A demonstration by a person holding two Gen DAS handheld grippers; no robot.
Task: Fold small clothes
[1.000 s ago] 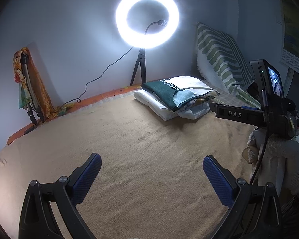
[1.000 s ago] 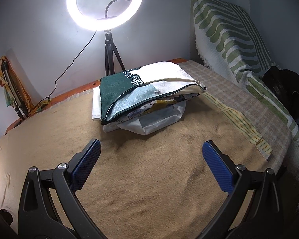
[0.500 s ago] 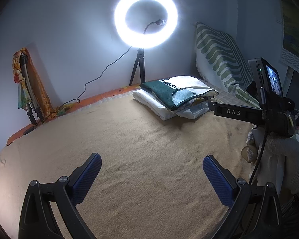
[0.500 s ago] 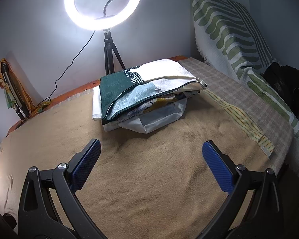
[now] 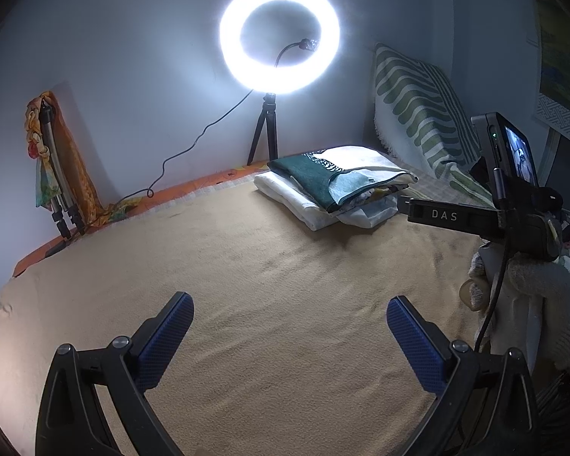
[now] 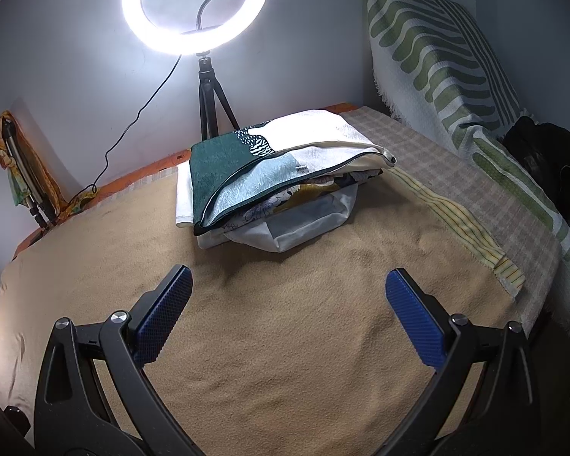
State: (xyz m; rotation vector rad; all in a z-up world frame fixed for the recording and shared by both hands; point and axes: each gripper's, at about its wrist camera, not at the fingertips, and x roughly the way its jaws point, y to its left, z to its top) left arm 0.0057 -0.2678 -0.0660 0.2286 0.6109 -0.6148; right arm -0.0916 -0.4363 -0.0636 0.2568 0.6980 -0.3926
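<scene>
A stack of folded clothes, teal, pale blue and white on top with white pieces beneath, lies at the far side of a tan blanket. It also shows in the left wrist view. My left gripper is open and empty, held above the blanket well short of the stack. My right gripper is open and empty, closer to the stack. The right gripper's body with its camera shows at the right of the left wrist view, held by a gloved hand.
A lit ring light on a tripod stands behind the stack against the wall. A green-striped white cushion leans at the right. A checked cloth covers the bed's right side. A folded tripod with orange cloth leans at the left.
The right gripper has drifted slightly back and up, so the stack sits a little lower in its view. The left gripper has barely moved. Both stay open.
</scene>
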